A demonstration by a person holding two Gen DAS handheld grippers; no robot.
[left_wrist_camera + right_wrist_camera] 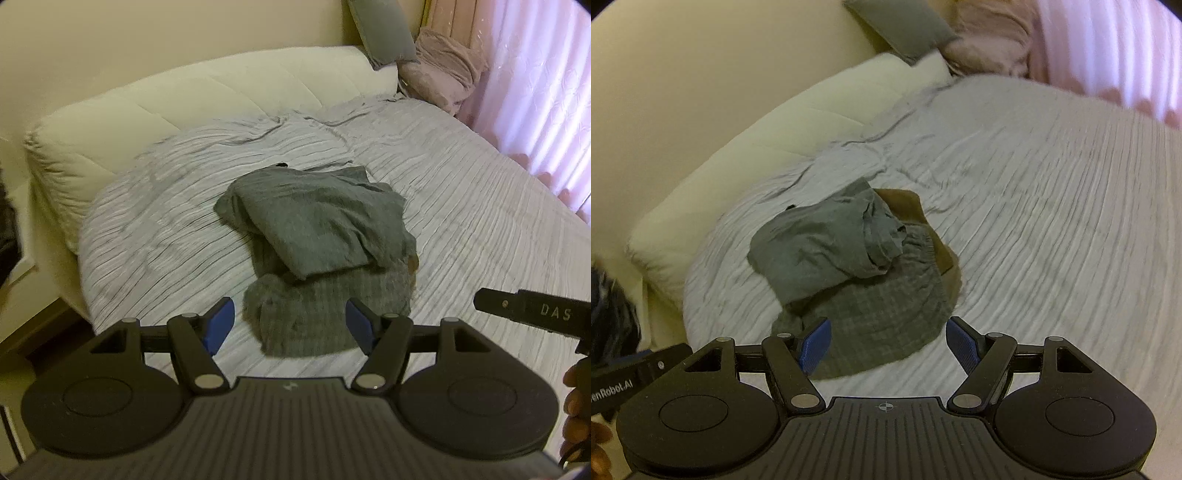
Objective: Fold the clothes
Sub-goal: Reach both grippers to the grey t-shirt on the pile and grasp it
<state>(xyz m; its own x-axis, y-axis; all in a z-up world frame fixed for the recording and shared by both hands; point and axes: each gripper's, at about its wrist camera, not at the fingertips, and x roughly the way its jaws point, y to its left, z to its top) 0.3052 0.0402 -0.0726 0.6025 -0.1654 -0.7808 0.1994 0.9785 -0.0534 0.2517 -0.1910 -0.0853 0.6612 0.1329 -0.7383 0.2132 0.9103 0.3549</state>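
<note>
Both tongs are seen spread wide with nothing between the blue pads. Left tongs (pixel 290 325) are held above the near part of the bed (pixel 461 206), aimed at the clothes pile; right tongs (pixel 888 345) are held likewise, just beside the left ones, and part of the right device is caught at the right edge of the left wrist view.

Clothes are heaped near the middle of the bed, closer to the headboard side than to the curtain side. A grey garment (pixel 314 218) is roughly folded and lies on top. Under it, toward the near edge, a grey checked garment (pixel 886 310) is spread flat. A brown garment (pixel 905 201) is noted beneath both, showing at the far and right side of the pile in the right wrist view.

The ribbed pale bedcover is wrinkled toward the cream headboard (pixel 155 99). A grey pillow (pixel 384 29) and a pink bundle (pixel 443 70) are noted at the far corner, beside a pink curtain (pixel 535 92).
</note>
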